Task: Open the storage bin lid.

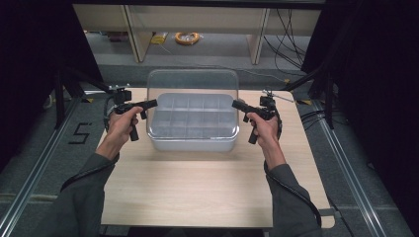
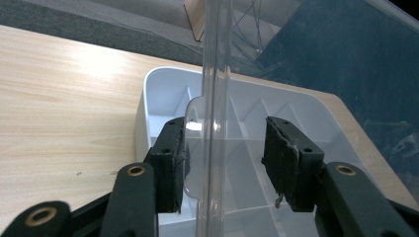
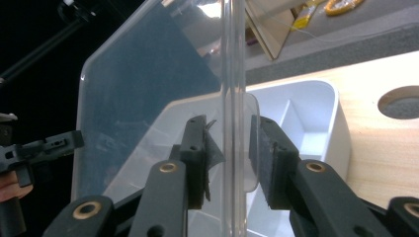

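Note:
A white compartment box (image 1: 190,144) stands at the middle of the wooden table (image 1: 197,187). Its clear lid (image 1: 192,81) is raised above it, tilted up toward the back. My left gripper (image 1: 153,103) is at the lid's left edge. In the left gripper view the jaws (image 2: 222,163) are open, straddling the lid's rim (image 2: 217,74) with a wide gap on one side, the box (image 2: 163,94) beyond. My right gripper (image 1: 236,104) is at the lid's right edge. In the right gripper view (image 3: 227,158) its pads press close on the lid (image 3: 148,74), above the box (image 3: 316,108).
A round hole (image 3: 400,101) is cut in the tabletop near the box's right side. Wooden shelf legs and a yellow cable coil (image 1: 187,37) lie on the floor behind the table. Dark tripod stands flank both back corners. The table's near half is bare wood.

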Demonstrator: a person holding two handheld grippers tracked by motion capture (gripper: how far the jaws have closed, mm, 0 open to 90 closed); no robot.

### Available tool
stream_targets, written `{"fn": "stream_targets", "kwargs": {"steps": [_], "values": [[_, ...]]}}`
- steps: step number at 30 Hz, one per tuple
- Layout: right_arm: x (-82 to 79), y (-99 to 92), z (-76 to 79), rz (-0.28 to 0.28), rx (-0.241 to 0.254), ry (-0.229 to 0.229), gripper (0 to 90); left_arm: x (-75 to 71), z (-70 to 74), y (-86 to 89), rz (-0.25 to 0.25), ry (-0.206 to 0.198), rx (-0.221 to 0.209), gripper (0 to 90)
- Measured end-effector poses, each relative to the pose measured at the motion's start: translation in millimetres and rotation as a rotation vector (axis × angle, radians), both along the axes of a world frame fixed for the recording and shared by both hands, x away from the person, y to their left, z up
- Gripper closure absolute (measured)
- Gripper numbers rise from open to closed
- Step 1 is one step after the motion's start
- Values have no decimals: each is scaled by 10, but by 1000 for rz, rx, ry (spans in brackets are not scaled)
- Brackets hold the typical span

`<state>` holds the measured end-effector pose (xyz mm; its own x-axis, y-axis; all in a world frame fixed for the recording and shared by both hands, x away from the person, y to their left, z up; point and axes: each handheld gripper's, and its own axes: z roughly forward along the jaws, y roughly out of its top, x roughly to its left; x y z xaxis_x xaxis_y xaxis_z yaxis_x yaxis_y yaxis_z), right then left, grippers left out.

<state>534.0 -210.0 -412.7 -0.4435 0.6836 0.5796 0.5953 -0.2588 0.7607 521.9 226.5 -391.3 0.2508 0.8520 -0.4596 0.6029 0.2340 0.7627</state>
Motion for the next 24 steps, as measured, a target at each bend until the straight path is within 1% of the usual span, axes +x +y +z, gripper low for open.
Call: {"fn": "stream_targets", "kwargs": {"steps": [1,2,4,7,11,14,15,16,18,19,21,22,23,24], "values": [[-21,0,22,-2,-1,-3,693,-18,16,-2,5,-6,-1,524],[-42,-1,40,1,2,-3,695,-48,36,7,-3,-7,6,524],[-93,-6,76,1,6,-7,697,-90,59,9,-7,-15,-1,525],[-174,-15,128,6,3,-25,698,-174,104,6,-13,-35,4,526],[-277,-24,169,4,6,-33,697,-289,150,-7,-13,-60,11,527],[-368,-29,193,5,8,-34,697,-372,168,-10,-24,-66,15,528],[-392,-31,198,7,7,-43,697,-392,170,-10,-26,-69,18,527],[-415,-30,208,5,11,-36,697,-426,171,-15,-25,-70,18,527],[-474,-35,216,4,5,-49,697,-479,166,-4,-33,-72,13,531],[-503,-30,223,2,12,-42,697,-511,160,-4,-31,-76,18,530],[-551,-28,209,4,-14,-66,697,-567,137,3,-29,-76,21,527],[-574,-24,206,3,-16,-70,697,-598,118,6,-29,-71,21,526],[-623,-3,221,0,-1,-46,697,-623,104,5,-31,-72,20,526],[-640,-4,212,-2,-15,-58,696,-643,93,5,-34,-78,22,526]]}}
